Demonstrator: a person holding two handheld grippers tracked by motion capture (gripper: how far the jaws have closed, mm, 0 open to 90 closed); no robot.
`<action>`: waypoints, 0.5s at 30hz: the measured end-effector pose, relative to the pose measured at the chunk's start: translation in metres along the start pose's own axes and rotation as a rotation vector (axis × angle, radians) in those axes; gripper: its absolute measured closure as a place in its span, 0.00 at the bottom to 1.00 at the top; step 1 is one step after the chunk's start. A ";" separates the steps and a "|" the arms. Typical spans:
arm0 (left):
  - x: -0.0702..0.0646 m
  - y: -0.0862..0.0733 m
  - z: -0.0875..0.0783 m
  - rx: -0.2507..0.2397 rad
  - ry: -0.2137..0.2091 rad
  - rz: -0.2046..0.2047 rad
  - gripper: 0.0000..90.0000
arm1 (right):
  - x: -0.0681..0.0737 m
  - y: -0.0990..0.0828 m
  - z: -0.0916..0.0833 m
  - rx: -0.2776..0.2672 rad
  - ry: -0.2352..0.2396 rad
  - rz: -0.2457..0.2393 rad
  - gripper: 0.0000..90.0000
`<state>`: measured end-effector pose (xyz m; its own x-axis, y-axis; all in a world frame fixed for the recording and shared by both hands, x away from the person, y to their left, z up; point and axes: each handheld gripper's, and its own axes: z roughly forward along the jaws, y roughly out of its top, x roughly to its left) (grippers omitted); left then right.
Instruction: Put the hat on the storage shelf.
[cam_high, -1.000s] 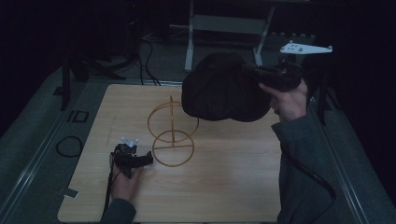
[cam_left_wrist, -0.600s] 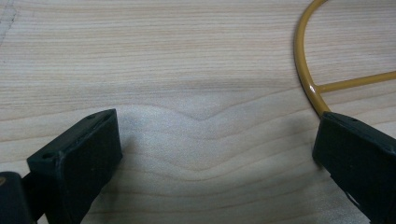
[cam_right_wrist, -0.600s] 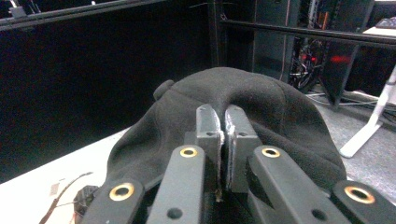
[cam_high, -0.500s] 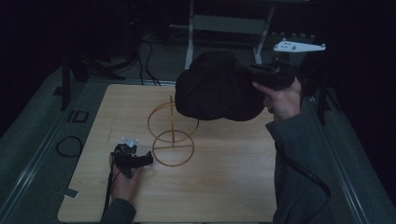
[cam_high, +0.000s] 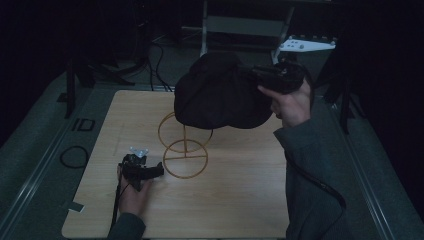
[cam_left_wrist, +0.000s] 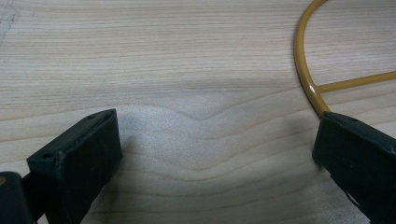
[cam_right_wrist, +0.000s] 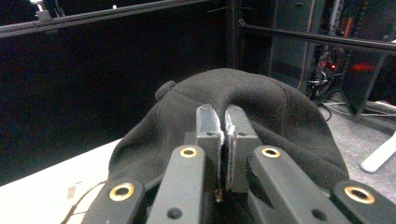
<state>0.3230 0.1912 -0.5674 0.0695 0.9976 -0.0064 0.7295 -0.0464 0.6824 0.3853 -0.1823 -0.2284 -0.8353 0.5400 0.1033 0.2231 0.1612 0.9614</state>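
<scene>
Right gripper (cam_high: 252, 75) jaws pinched on black hat (cam_high: 220, 95); left gripper (cam_high: 157, 171) jaws wide, empty.

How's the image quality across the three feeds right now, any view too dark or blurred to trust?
High view: dim, room black, but the wooden table, yellow wire stand and black hat read fine. Left gripper view: bright, wood grain sharp, soft shadows beside the jaws. Right gripper view: dark background, the hat's edge pinched between the pads clear, red glow at right.
</scene>
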 end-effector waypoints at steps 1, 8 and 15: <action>0.000 0.000 0.000 0.000 0.000 0.000 0.01 | 0.000 0.000 0.000 0.000 0.000 0.000 0.96; 0.000 0.000 0.000 0.000 0.000 0.001 0.01 | 0.016 -0.001 0.025 0.035 0.041 -0.026 0.96; 0.000 0.000 0.000 -0.001 0.001 0.000 0.01 | 0.024 -0.013 0.047 0.071 0.079 -0.023 0.96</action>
<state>0.3231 0.1912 -0.5675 0.0690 0.9976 -0.0056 0.7285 -0.0466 0.6835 0.3862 -0.1326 -0.2508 -0.8770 0.4690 0.1039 0.2359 0.2321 0.9437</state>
